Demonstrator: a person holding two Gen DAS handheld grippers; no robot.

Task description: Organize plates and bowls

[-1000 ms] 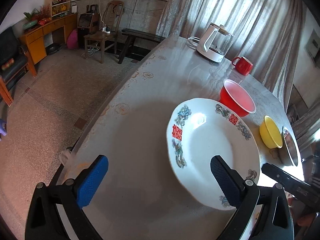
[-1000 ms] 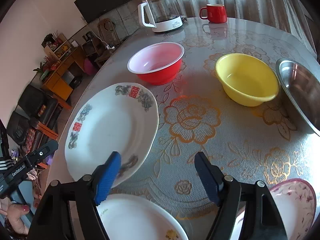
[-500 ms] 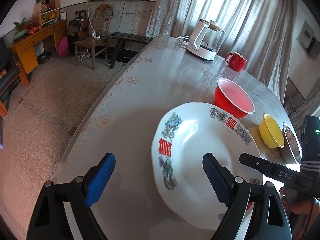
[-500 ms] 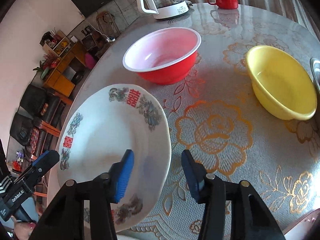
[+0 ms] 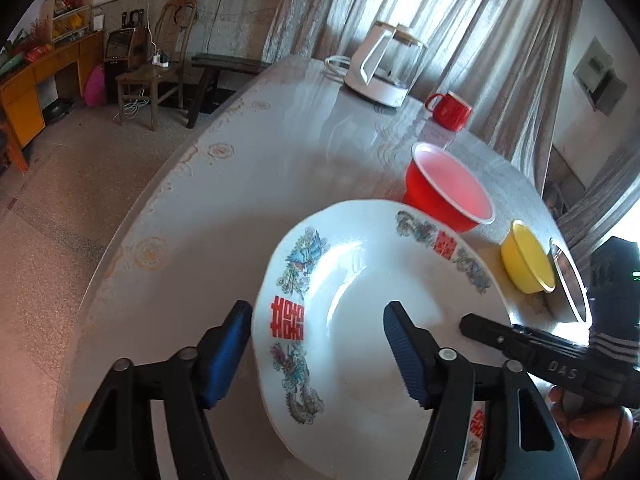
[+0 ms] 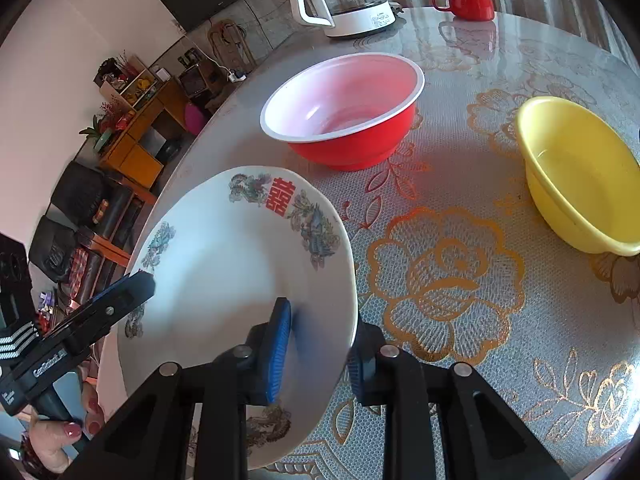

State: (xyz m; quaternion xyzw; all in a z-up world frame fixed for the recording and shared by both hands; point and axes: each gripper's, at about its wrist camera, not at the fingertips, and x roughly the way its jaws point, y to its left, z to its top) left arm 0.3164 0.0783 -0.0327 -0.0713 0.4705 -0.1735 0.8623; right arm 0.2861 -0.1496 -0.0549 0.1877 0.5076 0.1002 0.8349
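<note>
A white plate (image 5: 380, 300) with red characters and bird patterns lies on the round table (image 5: 248, 168), near its left edge. My left gripper (image 5: 316, 316) straddles the plate's near-left rim and its jaws are closing. One blue pad is outside the rim and the other over the plate's well, with gaps showing. My right gripper (image 6: 320, 320) straddles the opposite rim of the plate (image 6: 240, 260), jaws closing and narrow, one pad over the plate and one beyond its edge. A red bowl (image 6: 344, 112) and a yellow bowl (image 6: 580, 176) stand farther back.
A kettle (image 5: 388, 68) and a red mug (image 5: 448, 110) stand at the table's far end. A steel dish (image 5: 568, 280) sits beside the yellow bowl (image 5: 528, 256). Another patterned plate (image 5: 478, 424) peeks out near my right hand. The table edge drops to the floor at left.
Both grippers have moved in over the white plate from opposite sides and their jaws have narrowed. The right pads went from wide apart to close around the rim.
</note>
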